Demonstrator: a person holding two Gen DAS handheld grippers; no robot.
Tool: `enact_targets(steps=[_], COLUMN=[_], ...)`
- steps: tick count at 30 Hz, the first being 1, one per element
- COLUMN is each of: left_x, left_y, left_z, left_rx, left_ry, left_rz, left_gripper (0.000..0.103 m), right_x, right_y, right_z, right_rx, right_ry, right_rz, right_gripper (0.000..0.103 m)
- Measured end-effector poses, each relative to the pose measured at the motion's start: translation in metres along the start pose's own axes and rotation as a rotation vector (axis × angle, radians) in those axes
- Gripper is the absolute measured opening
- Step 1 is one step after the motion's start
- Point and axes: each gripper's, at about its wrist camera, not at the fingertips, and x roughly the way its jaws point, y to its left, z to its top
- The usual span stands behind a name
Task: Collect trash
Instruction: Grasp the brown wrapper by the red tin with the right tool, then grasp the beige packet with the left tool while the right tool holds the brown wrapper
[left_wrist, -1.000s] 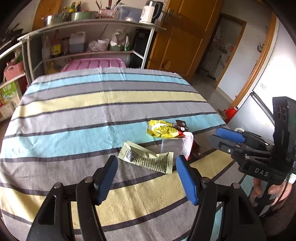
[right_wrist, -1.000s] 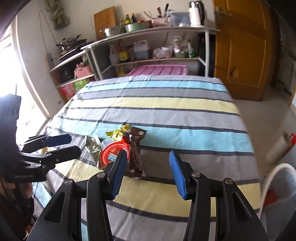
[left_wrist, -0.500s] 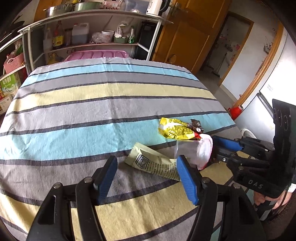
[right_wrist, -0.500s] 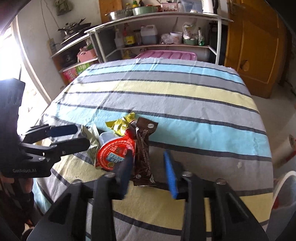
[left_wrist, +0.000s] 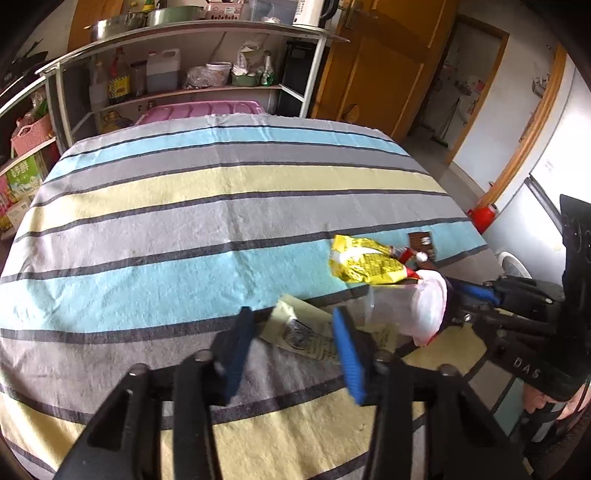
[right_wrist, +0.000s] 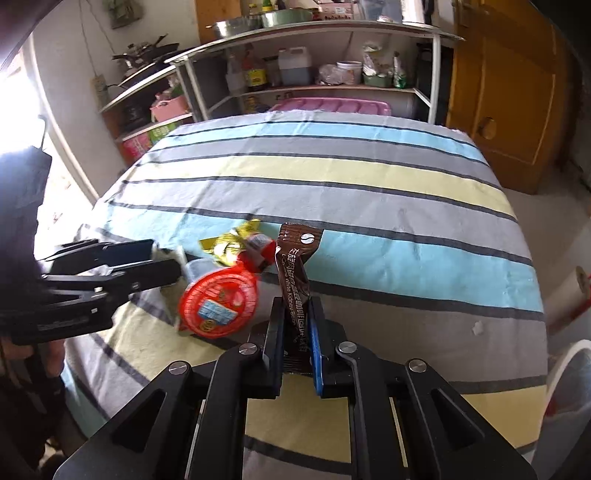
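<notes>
The brown wrapper (right_wrist: 295, 273) stands up off the striped tablecloth (right_wrist: 332, 173), its lower end pinched between the pads of the right gripper (right_wrist: 297, 332), whose jaws have just been closing. Just left of it lies a red-lidded plastic cup (right_wrist: 218, 306) on its side, beside a yellow wrapper (left_wrist: 364, 264). The left gripper (left_wrist: 291, 347), jaws also just narrowing, straddles the pale printed packet (left_wrist: 306, 336); motion blur hides whether its pads touch it.
</notes>
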Motion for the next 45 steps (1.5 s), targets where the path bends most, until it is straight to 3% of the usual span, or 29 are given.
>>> enact_targets(steps=[7, 18, 26, 30, 31, 33, 35, 38, 42, 45], left_x=[-0.009, -0.029, -0.043, -0.045, -0.045, -0.045, -0.044, -0.039, -0.021, -0.017], left_y=[0.005, 0.005, -0.015, -0.029, -0.032, -0.036, -0.038, -0.045, -0.052, -0.063], left_z=[-0.006, -0.022, -0.045, -0.049, -0.049, -0.046, -0.042, -0.036, -0.032, -0.038], left_rx=[0.005, 0.057, 0.098, 0.138, 0.173, 0.217, 0.248, 0.297, 0.313, 0.372], left_ry=[-0.006, 0.002, 0.026, 0.037, 0.040, 0.034, 0.027, 0.005, 0.057, 0.059], left_rz=[0.017, -0.010, -0.088, -0.170, -0.157, -0.105, -0.093, -0.089, -0.134, -0.100], left_gripper=[0.026, 0.022, 0.015, 0.015, 0.015, 0.027, 0.071, 0.072, 0.071, 0.057], right_x=[-0.002, -0.007, -0.023, -0.031, -0.032, -0.035, -0.038, -0.039, -0.039, -0.042], right_y=[0.015, 0.016, 0.008, 0.004, 0.003, 0.001, 0.000, -0.003, -0.006, -0.008], right_z=[-0.005, -0.014, -0.020, -0.024, -0.024, -0.025, -0.025, -0.026, -0.027, -0.028], right_rx=[-0.018, -0.001, 0.028, 0.043, 0.044, 0.052, 0.058, 0.064, 0.074, 0.080], right_ry=[0.007, 0.002, -0.041, -0.055, -0.057, -0.066, -0.073, -0.077, -0.076, -0.083], right_rz=[0.024, 0.034, 0.031, 0.027, 0.027, 0.025, 0.024, 0.023, 0.021, 0.020], right_gripper=[0.012, 0.012, 0.012, 0.012, 0.012, 0.012, 0.012, 0.012, 0.012, 0.012])
